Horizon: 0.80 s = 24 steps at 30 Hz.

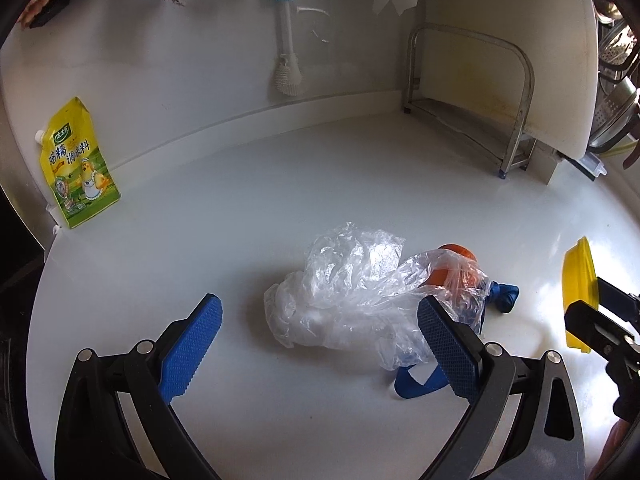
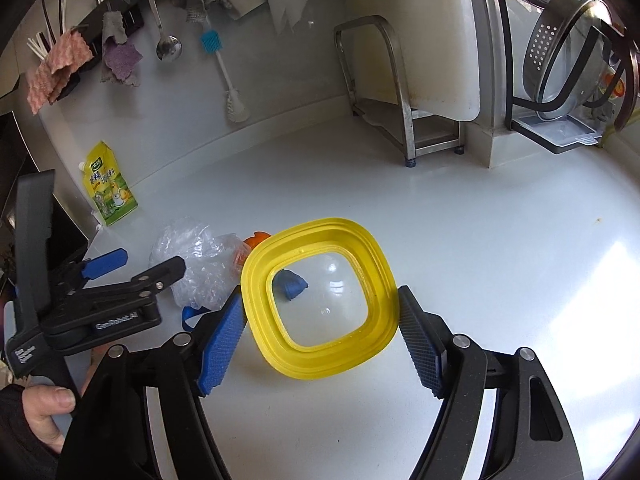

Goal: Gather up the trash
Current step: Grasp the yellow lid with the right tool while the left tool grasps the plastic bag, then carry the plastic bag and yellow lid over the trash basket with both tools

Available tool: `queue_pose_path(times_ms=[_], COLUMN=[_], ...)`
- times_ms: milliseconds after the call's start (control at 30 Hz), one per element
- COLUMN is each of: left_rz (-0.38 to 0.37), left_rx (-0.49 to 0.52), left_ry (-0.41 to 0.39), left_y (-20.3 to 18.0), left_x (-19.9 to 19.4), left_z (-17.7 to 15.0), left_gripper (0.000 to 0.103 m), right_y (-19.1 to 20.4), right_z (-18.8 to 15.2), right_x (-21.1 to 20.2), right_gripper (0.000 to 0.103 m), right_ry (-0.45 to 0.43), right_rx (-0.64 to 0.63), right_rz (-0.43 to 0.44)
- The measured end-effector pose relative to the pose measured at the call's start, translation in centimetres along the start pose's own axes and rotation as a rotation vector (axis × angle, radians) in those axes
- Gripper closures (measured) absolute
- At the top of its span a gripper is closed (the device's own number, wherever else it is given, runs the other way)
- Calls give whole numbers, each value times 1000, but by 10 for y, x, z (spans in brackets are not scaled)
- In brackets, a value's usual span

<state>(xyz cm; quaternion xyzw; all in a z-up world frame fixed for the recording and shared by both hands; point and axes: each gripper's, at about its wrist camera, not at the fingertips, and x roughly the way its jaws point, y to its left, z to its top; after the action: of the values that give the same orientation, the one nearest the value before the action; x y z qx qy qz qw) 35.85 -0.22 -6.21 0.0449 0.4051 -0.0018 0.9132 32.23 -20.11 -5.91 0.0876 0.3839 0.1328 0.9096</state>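
Holding a yellow container (image 2: 320, 300) by its rim, the right gripper (image 2: 322, 334) has both pads against opposite edges; the clear bottom shows the white counter (image 2: 500, 260) beneath. The left gripper (image 1: 320, 344) stands wide and empty, its fingers angled down over the crumpled plastic bag (image 1: 348, 292). Ahead of its right finger (image 1: 448, 344) lie an orange piece (image 1: 456, 254) and a knotted blue scrap (image 1: 504, 296), both partly under the film. The step in hand appears to be the approach to the bag. Next, the left fingers likely must straddle the film, close, and carry it toward the container waiting just to the right.
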Motion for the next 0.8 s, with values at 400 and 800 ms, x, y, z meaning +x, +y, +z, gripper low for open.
queue_pose_path(times_ms=[400, 800], left_rz=[-31, -20], left_rx=[30, 26], left_ry=[-5, -95], left_y=[-9, 22], left_x=[2, -69], left_z=[-8, -46], left_gripper=[67, 69], right_y=[0, 32], right_z=[-5, -37], right_x=[-3, -34], right_gripper=[31, 32], right_ry=[1, -39], right_rx=[16, -53], right_rz=[20, -48])
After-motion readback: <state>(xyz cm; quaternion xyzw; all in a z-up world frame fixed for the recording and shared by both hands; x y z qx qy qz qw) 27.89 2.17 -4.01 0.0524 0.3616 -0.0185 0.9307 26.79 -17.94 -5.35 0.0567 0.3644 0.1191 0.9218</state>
